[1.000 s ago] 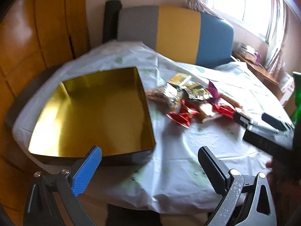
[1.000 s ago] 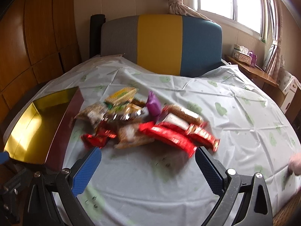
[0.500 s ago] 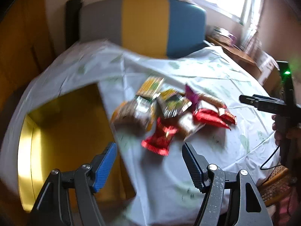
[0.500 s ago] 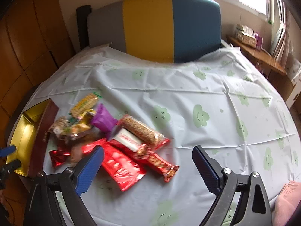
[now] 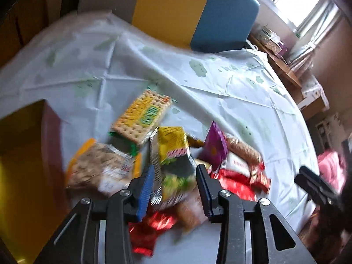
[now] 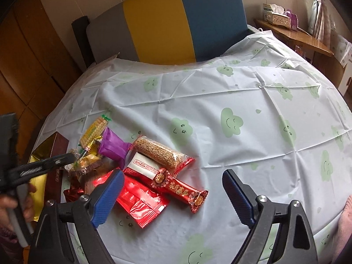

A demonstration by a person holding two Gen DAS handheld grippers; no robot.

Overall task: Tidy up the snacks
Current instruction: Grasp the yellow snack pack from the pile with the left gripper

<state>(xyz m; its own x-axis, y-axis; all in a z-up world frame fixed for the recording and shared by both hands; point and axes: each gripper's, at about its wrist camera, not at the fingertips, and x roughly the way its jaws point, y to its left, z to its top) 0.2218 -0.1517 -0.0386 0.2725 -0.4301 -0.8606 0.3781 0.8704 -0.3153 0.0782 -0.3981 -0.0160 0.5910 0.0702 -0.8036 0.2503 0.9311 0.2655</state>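
Observation:
A pile of snacks lies on the tablecloth [image 6: 242,121] beside a gold-lined box [image 5: 19,176]. My left gripper [image 5: 175,188] points down into the pile. Its jaws are closing around a yellow-green packet [image 5: 176,154] that lies between them; blur hides whether the pads press on it. A cracker packet [image 5: 143,116], an orange-edged biscuit packet [image 5: 99,167] and a purple packet [image 5: 214,147] lie around it. My right gripper [image 6: 173,176] hovers wide above a long red bar [image 6: 179,187] and a flat red packet [image 6: 140,202]. Its jaws are closing slightly and touch nothing.
A grey, yellow and blue chair back [image 6: 165,22] stands behind the table. A wooden shelf with tissue boxes [image 6: 279,17] runs along the right wall. A hand [image 6: 13,202] holds the left gripper's handle. A sesame bar [image 6: 160,154] lies on the pile's right side.
The left gripper swung right from over the gold box to the snack pile, tilted down, and its jaws narrowed around the yellow-green packet. The right gripper shifted right, leaving the pile at its left.

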